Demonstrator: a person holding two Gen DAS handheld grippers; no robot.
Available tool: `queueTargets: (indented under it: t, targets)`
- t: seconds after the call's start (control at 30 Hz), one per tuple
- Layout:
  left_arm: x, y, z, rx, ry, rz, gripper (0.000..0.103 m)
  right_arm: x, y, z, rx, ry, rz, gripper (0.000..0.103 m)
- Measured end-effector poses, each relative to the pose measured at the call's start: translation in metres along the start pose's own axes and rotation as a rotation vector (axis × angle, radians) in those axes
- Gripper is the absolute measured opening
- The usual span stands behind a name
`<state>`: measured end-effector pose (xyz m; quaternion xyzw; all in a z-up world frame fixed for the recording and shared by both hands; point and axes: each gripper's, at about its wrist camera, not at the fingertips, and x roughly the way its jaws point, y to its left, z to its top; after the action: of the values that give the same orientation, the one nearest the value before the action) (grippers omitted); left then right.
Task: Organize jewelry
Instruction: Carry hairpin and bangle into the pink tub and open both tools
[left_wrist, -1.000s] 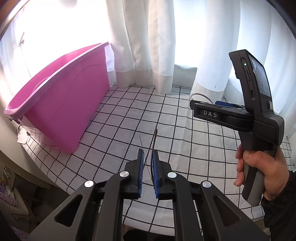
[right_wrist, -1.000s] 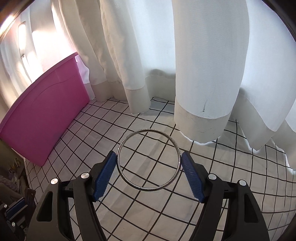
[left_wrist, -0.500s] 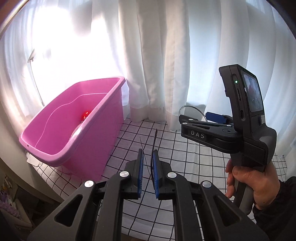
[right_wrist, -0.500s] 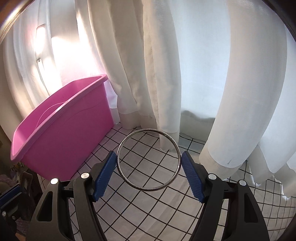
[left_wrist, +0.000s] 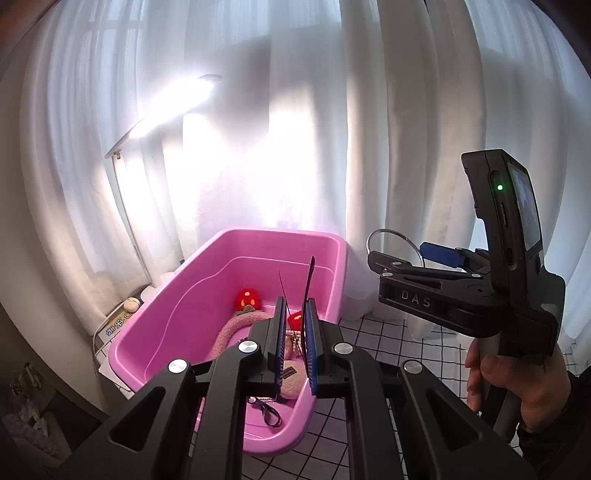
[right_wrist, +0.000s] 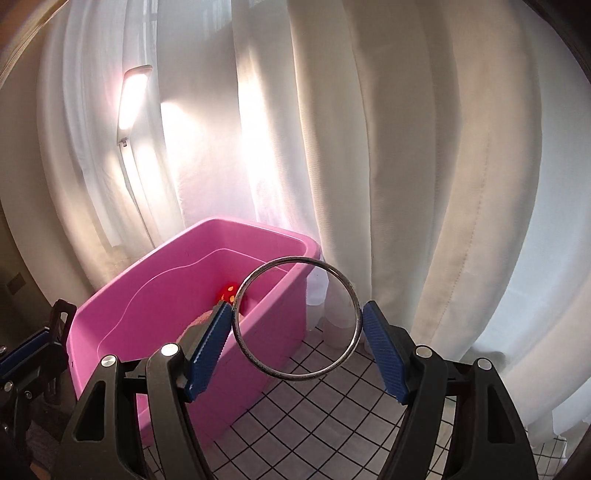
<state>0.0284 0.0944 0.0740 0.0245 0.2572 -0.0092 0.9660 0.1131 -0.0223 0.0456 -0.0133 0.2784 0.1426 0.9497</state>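
Note:
My left gripper (left_wrist: 294, 314) is shut on a thin dark bangle (left_wrist: 309, 280) seen edge-on, held above the pink tub (left_wrist: 192, 325). The tub holds a pink fuzzy item (left_wrist: 232, 328), red round pieces (left_wrist: 247, 298) and a dark cord (left_wrist: 267, 410). My right gripper (right_wrist: 297, 332) is shut on a silver ring bangle (right_wrist: 351, 291), gripped across its width and held in the air beside the tub's (right_wrist: 155, 317) right wall. The right gripper also shows in the left wrist view (left_wrist: 413, 258), right of the tub.
A white tablecloth with a black grid (right_wrist: 325, 421) covers the table. White curtains (right_wrist: 406, 166) hang close behind. A floor lamp (right_wrist: 129, 122) stands behind the tub. Clutter (left_wrist: 122, 317) lies on a low surface left of the tub.
Both grippers have risen and tilted up with their bangles. The left one has moved left over the tub, so its inside now shows. The right one has moved toward the tub.

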Motion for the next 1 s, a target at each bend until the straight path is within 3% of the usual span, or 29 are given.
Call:
queueTargets:
  t: [0.2, 0.47, 0.9, 0.93, 1.0]
  targets:
    - [0.028, 0.053, 0.01, -0.038, 0.017, 0.061, 0.01, 0.037, 0.043, 0.022, -0.041, 0.041, 0.054, 0.07]
    - [0.075, 0.106, 0.003, -0.102, 0.119, 0.083, 0.012, 0.094, 0.077, 0.019, -0.083, 0.169, 0.068, 0.07]
    - [0.127, 0.133, -0.01, -0.135, 0.252, 0.057, 0.02, 0.136, 0.083, 0.015, -0.053, 0.287, 0.038, 0.07]
    - [0.129, 0.134, -0.011, -0.137, 0.262, 0.053, 0.022, 0.138, 0.082, 0.016, -0.044, 0.297, 0.036, 0.07]
    - [0.132, 0.136, -0.011, -0.143, 0.273, 0.052, 0.046, 0.14, 0.079, 0.018, -0.021, 0.323, 0.038, 0.071]
